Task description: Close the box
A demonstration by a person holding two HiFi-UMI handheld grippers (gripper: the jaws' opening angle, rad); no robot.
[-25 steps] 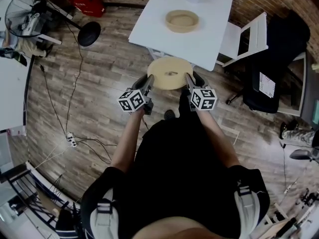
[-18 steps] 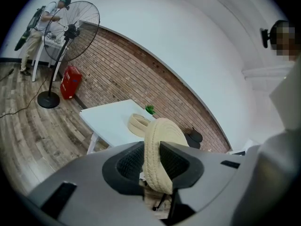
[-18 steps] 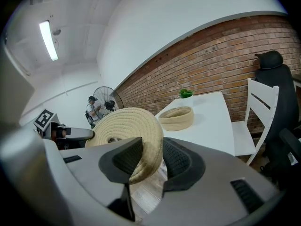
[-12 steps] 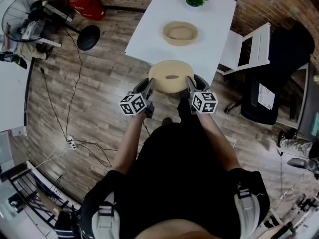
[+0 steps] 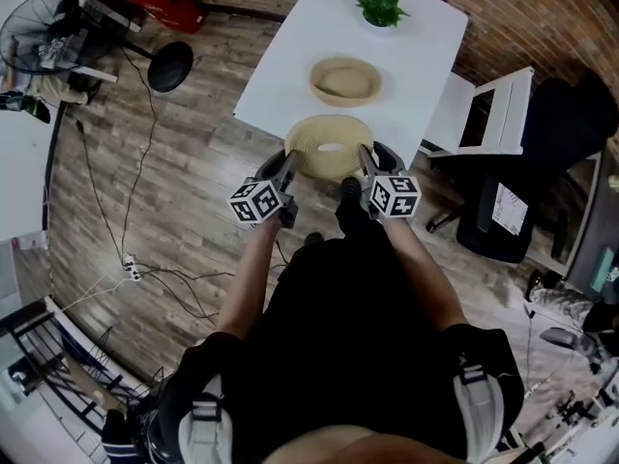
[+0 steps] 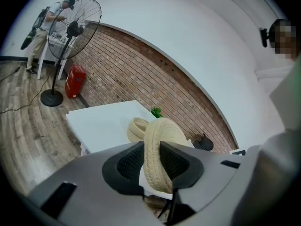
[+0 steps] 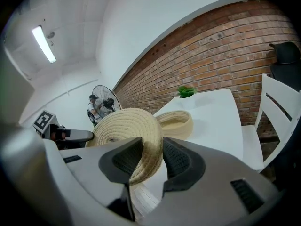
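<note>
A round woven lid (image 5: 329,146) hangs level between my two grippers, over the near edge of the white table (image 5: 280,61). My left gripper (image 5: 287,165) is shut on the lid's left rim (image 6: 157,149), and my right gripper (image 5: 366,159) is shut on its right rim (image 7: 127,133). The open woven box (image 5: 344,79) stands on the table just beyond the lid; it also shows in the left gripper view (image 6: 136,127) and the right gripper view (image 7: 178,121). In each gripper view the rim fills the gap between the pads of the left gripper (image 6: 151,161) and the right gripper (image 7: 153,159).
A small green plant (image 5: 381,8) stands at the table's far end. A white chair (image 5: 484,114) and a black office chair (image 5: 542,162) are to the right. On the wooden floor to the left are a standing fan (image 5: 58,27), a red container (image 5: 169,3) and cables (image 5: 135,259).
The lid and both grippers have moved forward toward the table, and the gap between the lid and the open box has shrunk. Both grips are unchanged.
</note>
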